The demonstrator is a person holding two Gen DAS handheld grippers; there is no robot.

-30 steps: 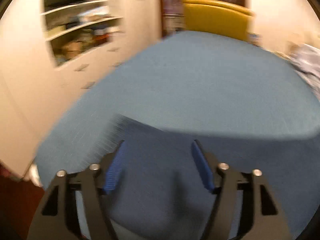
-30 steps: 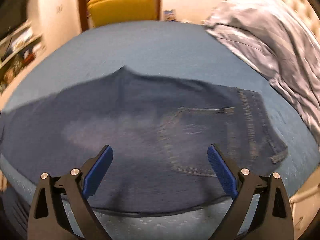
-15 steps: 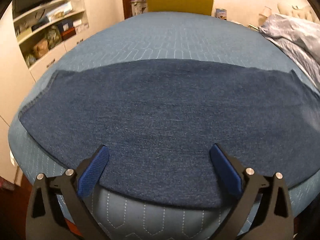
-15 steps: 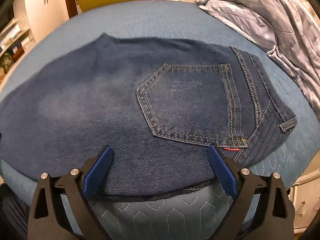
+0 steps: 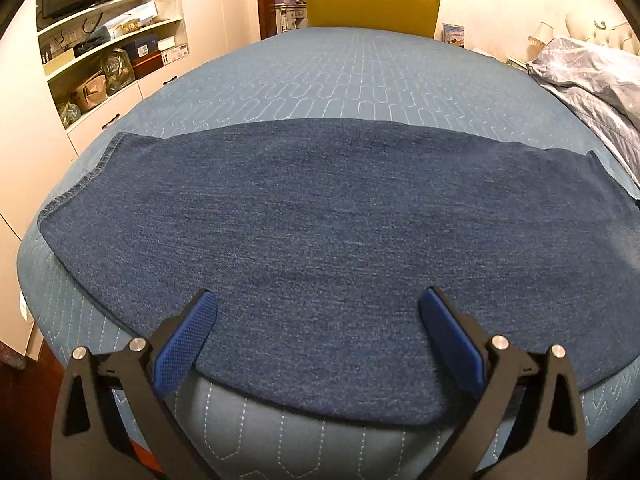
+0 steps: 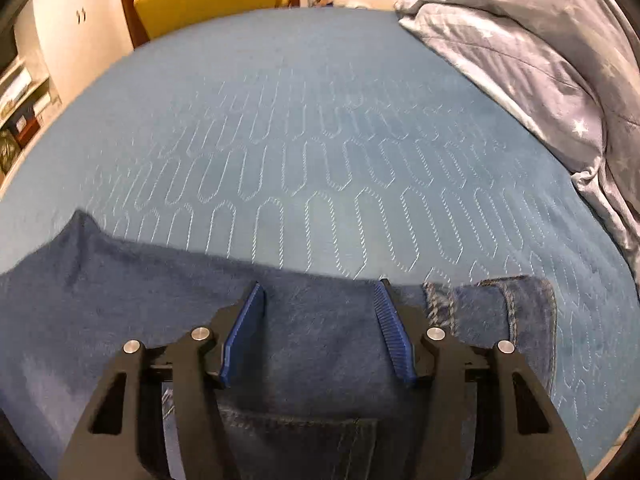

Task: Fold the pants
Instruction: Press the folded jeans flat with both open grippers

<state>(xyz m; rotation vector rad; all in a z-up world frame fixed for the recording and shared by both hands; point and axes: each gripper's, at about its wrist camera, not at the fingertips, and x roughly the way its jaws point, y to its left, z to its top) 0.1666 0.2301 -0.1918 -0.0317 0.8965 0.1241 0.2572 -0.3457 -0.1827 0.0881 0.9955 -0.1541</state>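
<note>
Dark blue jeans point(image 5: 320, 232) lie flat across the near part of a blue quilted bed point(image 5: 360, 76), folded lengthwise, with the leg hem at the left. My left gripper point(image 5: 318, 316) is wide open and empty, just above the near edge of the leg part. In the right wrist view the jeans point(image 6: 132, 304) fill the lower part, with the waistband at the right and a back pocket seam under the gripper. My right gripper point(image 6: 318, 300) is open, low over the seat of the jeans near their far edge.
A grey star-print duvet point(image 6: 540, 60) is heaped along the bed's right side. A yellow chair point(image 5: 372, 4) stands beyond the far edge. White shelves point(image 5: 104, 60) with boxes and bags line the left wall. The bed's near edge drops off below the left gripper.
The right gripper has moved forward and down over the jeans and its jaws have narrowed. The left gripper's view has steadied over the leg part; its jaws stay wide.
</note>
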